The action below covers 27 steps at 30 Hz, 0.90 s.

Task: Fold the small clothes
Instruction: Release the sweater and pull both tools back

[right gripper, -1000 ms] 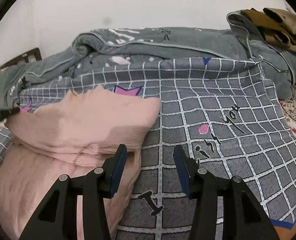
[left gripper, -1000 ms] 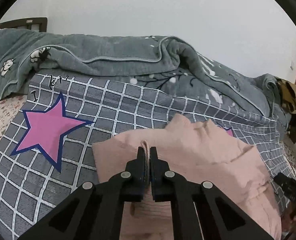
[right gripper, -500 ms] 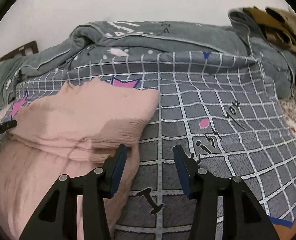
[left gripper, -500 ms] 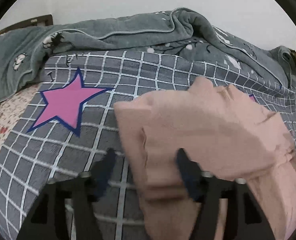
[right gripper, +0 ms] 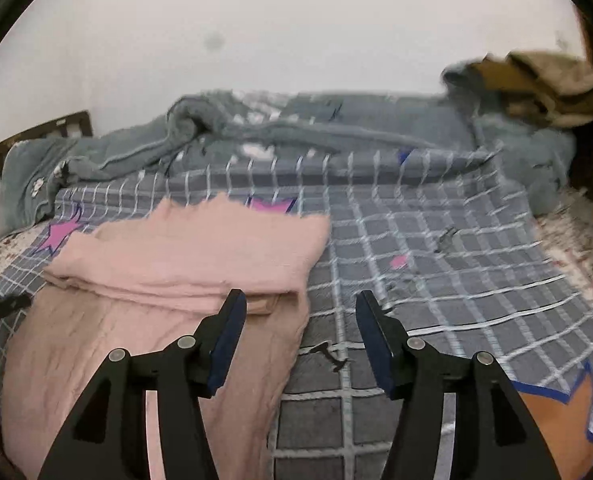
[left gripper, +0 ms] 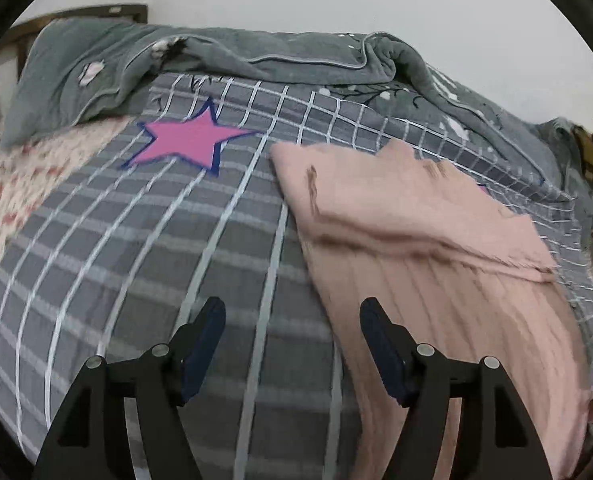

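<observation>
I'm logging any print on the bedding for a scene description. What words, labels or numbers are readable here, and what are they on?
Nothing can be read for certain.
Black lettering on the checked grey bedspread, right wrist view: three blurred marks, not legible.
Black lettering at the bedspread's far edge, left wrist view: blurred and partly under the grey blanket.
The pink garment shows no print.

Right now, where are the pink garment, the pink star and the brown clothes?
pink garment (right gripper: 200,252): right wrist view, on its folded-over upper layer.
pink star (left gripper: 188,140): left wrist view, on its centre.
brown clothes (right gripper: 544,80): right wrist view, middle of the pile.
</observation>
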Available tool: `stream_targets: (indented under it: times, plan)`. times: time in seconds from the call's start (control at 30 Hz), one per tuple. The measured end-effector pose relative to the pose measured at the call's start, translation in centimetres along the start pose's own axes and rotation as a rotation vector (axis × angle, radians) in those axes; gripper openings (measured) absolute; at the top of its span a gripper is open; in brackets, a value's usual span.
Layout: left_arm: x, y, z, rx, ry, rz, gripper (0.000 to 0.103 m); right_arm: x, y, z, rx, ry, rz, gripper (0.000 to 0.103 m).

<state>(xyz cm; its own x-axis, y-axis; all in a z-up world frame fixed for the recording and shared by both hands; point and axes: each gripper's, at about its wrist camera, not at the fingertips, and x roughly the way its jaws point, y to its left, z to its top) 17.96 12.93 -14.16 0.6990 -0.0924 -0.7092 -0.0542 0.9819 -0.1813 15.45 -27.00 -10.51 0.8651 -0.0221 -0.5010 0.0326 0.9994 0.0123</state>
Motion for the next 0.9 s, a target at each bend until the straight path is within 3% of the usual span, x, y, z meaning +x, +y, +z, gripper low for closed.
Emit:
stream_targets:
  times: [0.23,0.37,0.7,0.9]
  plan:
    - [-4.4,0.0,-4.6,-0.006,0.018,-0.03,0.068,-5.3,0.4,-2.3,0.006,0.014,0.083,0.055]
    - [-6.9,-0.7,-6.0,0.014,0.008,-0.042,0.067,-8.5,0.5,-3.7,-0.012,0.025,0.077,0.054]
    - [-11.3,-2.3,-6.0,0.073,-0.042,-0.061,0.068,-14.2,0.3,-6.1,-0.025,0.091,0.071,0.057]
    - [-11.7,-2.3,-7.4,0.065,-0.013,-0.071,0.068,-15.5,0.5,-7.9,-0.017,0.109,0.081,0.057]
